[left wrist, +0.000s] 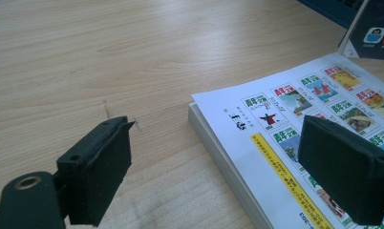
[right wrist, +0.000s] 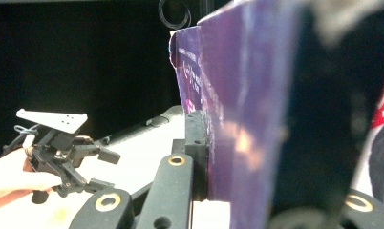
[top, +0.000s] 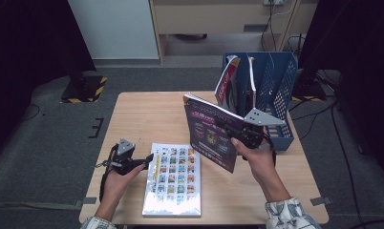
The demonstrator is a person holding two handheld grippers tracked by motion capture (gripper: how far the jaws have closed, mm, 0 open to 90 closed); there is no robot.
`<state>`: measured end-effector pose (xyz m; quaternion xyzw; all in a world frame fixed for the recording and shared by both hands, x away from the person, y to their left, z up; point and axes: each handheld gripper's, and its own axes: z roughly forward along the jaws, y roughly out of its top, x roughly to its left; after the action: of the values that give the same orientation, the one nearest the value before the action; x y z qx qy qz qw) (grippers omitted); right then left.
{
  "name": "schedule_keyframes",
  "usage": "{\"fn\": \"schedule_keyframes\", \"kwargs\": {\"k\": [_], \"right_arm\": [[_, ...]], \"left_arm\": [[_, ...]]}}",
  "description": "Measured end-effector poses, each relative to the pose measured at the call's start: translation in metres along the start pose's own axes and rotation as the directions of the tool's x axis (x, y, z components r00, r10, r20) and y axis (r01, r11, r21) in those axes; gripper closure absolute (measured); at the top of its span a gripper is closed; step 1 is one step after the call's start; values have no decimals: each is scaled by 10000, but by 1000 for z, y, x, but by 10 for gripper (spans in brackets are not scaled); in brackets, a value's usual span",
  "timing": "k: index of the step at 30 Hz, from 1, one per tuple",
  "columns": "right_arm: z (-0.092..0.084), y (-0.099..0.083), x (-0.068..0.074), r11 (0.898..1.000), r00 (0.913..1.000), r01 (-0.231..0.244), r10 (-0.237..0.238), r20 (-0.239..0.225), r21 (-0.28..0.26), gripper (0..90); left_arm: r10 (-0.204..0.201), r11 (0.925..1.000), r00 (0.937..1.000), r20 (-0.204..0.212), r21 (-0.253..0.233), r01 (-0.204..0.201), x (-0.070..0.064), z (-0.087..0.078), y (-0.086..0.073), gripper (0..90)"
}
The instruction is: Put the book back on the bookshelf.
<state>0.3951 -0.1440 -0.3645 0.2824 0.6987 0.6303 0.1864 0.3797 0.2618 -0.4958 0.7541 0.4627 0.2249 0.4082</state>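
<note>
A purple book [top: 208,136] stands upright above the middle of the table, clamped at its right edge by my right gripper [top: 227,128]. In the right gripper view the purple book [right wrist: 238,95] is pinched between the two black jaws of my right gripper [right wrist: 247,157]. A white book [top: 173,179] with rows of small coloured pictures lies flat near the front edge. My left gripper [top: 149,160] rests low at the book's left edge. In the left gripper view my left gripper [left wrist: 223,167] is open, with the white book [left wrist: 276,157] reaching in from the right, one pad over its cover.
A blue file rack [top: 276,86] stands at the table's back right, behind the purple book, with a red and white magazine [top: 227,83] leaning in its left slot. Bare wood [top: 142,114] spreads over the back left. The left hand's gripper [right wrist: 61,138] appears far off in the right gripper view.
</note>
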Motion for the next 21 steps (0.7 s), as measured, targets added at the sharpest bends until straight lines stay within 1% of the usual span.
{"fn": "schedule_keyframes", "kwargs": {"k": [4, 10, 21], "right_arm": [[-5, 3, -1, 10000, 10000, 26, -26, 86, 80, 843], [-16, 9, -3, 9998, 10000, -72, 72, -14, -161, 843], [-25, 13, -2, 9999, 10000, -34, 34, 10, -165, 843]], "left_arm": [[-18, 10000, 10000, 10, -39, 18, 0, 0, 0, 109], [-13, 10000, 10000, 19, -49, 13, 0, 0, 1, 109], [45, 10000, 10000, -5, -61, -46, 0, 0, 2, 111]]}}
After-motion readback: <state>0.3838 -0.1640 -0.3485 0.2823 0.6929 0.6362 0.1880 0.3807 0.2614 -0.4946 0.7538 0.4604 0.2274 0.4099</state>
